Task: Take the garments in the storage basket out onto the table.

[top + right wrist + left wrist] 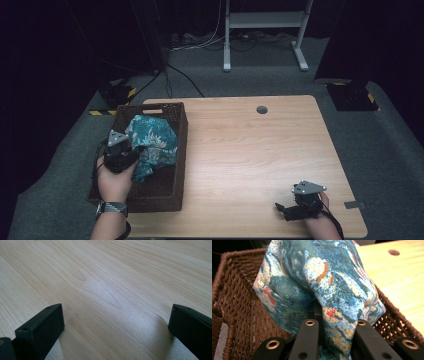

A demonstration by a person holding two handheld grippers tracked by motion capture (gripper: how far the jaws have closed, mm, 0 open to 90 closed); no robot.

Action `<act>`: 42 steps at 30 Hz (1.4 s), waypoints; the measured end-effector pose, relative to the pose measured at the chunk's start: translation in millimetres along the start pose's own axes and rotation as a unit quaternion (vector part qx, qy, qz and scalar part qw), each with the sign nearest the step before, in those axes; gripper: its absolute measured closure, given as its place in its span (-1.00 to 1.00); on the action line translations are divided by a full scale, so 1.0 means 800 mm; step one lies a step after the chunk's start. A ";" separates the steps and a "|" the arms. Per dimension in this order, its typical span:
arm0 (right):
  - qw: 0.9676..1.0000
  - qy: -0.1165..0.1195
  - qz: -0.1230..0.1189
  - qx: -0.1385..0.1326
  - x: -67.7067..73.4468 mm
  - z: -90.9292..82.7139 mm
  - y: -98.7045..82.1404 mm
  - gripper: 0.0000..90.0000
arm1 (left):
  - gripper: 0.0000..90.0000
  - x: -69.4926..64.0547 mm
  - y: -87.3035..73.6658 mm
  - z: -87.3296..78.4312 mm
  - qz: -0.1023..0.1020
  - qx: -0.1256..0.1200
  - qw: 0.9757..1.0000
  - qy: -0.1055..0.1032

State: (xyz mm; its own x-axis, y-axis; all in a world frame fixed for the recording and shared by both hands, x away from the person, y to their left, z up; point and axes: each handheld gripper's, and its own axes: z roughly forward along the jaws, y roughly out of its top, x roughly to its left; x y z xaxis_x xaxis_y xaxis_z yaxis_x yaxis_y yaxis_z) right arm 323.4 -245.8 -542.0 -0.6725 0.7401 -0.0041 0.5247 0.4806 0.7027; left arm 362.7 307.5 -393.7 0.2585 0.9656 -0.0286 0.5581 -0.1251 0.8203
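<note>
A blue-green patterned cloth (152, 142) with orange and cream patches lies bunched in a dark brown wicker basket (174, 192) at the table's left edge. My left gripper (125, 150) sits over the basket and is shut on a fold of the cloth (332, 290), which drapes over its two black jaws in the left gripper view. The basket's woven wall (237, 302) rises behind the cloth. My right gripper (281, 209) rests low over the table's front right corner, jaws wide apart with bare wood (107, 290) between them.
The light wooden table (250, 150) has a round cable hole (261, 109) near its far edge. A white desk frame (265, 22) and cables lie on the grey floor beyond. A dark stand base (352, 97) sits at the back right.
</note>
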 end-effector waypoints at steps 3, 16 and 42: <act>1.000 0.000 0.000 0.000 0.000 0.000 0.000 -0.99 | 0.82 -0.001 -0.001 -0.003 -0.008 -0.021 1.000 -0.004; 1.000 0.000 0.000 0.000 0.000 0.000 0.000 -0.99 | 0.82 -0.010 0.005 -0.023 -0.014 -0.103 0.995 -0.005; 1.000 0.001 -0.001 0.000 0.000 0.000 0.000 -0.99 | 0.81 -0.029 0.022 -0.061 -0.013 -0.238 0.971 -0.019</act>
State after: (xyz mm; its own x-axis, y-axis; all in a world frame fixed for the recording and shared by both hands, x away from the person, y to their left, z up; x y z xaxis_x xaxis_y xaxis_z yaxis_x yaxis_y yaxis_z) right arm 323.3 -245.8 -542.0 -0.6741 0.7387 -0.0042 0.5237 0.4819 0.7025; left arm 328.4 294.2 -350.5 0.2823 0.9570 -0.0668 0.1393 0.0280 0.9899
